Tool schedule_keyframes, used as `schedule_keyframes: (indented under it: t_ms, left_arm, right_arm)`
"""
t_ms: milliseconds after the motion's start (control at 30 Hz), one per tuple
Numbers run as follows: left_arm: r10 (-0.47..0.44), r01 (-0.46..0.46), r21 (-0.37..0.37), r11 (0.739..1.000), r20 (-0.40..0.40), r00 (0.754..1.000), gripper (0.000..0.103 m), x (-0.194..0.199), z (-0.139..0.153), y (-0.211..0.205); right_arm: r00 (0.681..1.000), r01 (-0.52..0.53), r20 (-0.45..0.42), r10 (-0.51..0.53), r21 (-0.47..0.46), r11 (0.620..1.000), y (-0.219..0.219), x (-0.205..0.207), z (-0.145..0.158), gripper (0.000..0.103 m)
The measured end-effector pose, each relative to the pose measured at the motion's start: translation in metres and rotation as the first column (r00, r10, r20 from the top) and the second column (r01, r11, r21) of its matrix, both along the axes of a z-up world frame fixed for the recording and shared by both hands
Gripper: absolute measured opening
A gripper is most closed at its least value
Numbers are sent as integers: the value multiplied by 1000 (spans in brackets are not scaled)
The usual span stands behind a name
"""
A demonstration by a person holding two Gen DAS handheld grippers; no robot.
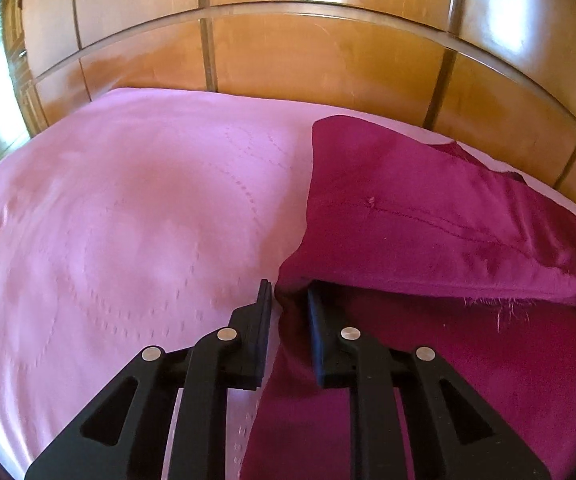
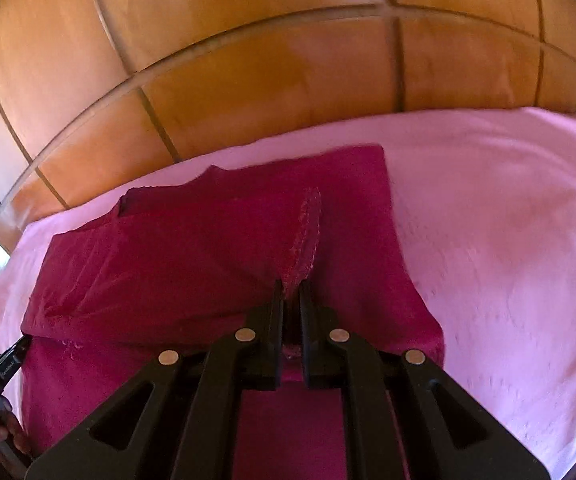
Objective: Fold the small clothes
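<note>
A magenta garment (image 2: 192,264) lies on a pink bedsheet (image 2: 508,240), its far edge short of the wooden panelled wall (image 2: 248,80) that rises behind the bed. The right gripper (image 2: 291,288) sits at the garment's near middle, its two black fingers (image 2: 274,320) drawn close together with a raised ridge of stitched fabric (image 2: 306,236) pinched between them. The cloth left of the gripper lifts in a fold, its frayed edge hanging over a lower layer. At the garment's near left corner the left gripper (image 2: 6,360) touches the fabric edge; whether it is clamped cannot be made out.
</note>
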State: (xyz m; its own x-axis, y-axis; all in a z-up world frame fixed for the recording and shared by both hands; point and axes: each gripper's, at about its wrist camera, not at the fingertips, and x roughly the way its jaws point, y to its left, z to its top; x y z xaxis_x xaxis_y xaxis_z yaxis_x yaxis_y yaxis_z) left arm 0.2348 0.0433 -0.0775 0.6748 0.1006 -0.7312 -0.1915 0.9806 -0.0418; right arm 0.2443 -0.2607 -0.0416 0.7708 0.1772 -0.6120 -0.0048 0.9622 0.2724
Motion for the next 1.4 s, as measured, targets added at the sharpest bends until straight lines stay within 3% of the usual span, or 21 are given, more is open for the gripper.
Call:
schedule_keyframes:
  t_ms: [133, 200, 300, 333, 400, 467, 567, 667, 767, 833, 933, 1033, 1133, 1200, 1300, 1400]
  left_arm:
    - [-35, 35, -23, 999, 13, 999, 16, -13, 4, 1]
    - [-54, 57, -61, 997, 48, 997, 16, -27, 9, 5]
    - [-66, 73, -58, 996, 118, 991, 17, -40, 22, 10]
    - [-72, 81, -58, 995, 147, 987, 18, -43, 28, 10]
    - [-81, 97, -72, 993, 199, 977, 38, -42, 40, 9]
    - [-99, 127, -110, 986, 230, 968, 39, -34, 49, 4]
    - [-160, 182, -97, 979, 199, 967, 39, -14, 46, -11]
    - [-221, 224, -95, 970, 48, 974, 39, 9, 16, -26]
    - [-244, 245, -16, 970, 43, 969, 39, 4, 2, -39]
    - [-242, 242, -4, 970, 40, 970, 41, 3, 2, -41]
    - [-232, 236, -78, 969, 49, 971, 41, 0, 7, -32]
    - [-201, 215, -133, 967, 109, 973, 41, -11, 20, -14]
    - [-113, 146, -262, 954, 136, 984, 41, -7, 33, 25]
    - [-67, 101, -363, 926, 106, 992, 41, 11, 34, 53]
    - [-66, 94, -469, 878, 76, 995, 41, 38, 32, 75]
    - [-84, 89, -523, 847, 35, 996, 45, 72, 23, 83]
  right_arm:
    - [1000, 9, 5, -9, -1, 1000, -9, -8, -2, 5]
    - [1000, 13, 6, -13, 6, 1000, -16, -13, -3, 5]
    - [1000, 8, 16, -8, 5, 1000, -18, -17, 2, 5]
    - [1000, 4, 16, -4, -9, 1000, -18, -18, 1, 5]
    - [1000, 2, 22, -2, -25, 1000, -15, -19, 0, 6]
    - [1000, 6, 30, -6, -23, 1000, -14, -21, 2, 6]
    - [999, 15, 50, -13, -30, 999, -14, -24, 8, 5]
    - [999, 20, 40, -18, -60, 998, -13, -26, 4, 6]
    - [1000, 22, 11, -22, -70, 997, -14, -21, -8, 6]
    - [999, 38, 13, -37, -50, 998, -17, -21, -6, 9]
    - [998, 61, 34, -60, -51, 997, -20, -29, 3, 38]
    - [993, 77, 91, -70, -83, 994, -18, -43, 18, 54]
    - [991, 43, 131, -33, -71, 997, -10, -50, 32, 62]
    - [991, -7, 135, 16, -70, 998, 5, -47, 37, 69]
    - [989, -61, 129, 72, -85, 994, 26, -35, 39, 74]
    - [989, -90, 106, 101, -104, 990, 42, -15, 35, 76]
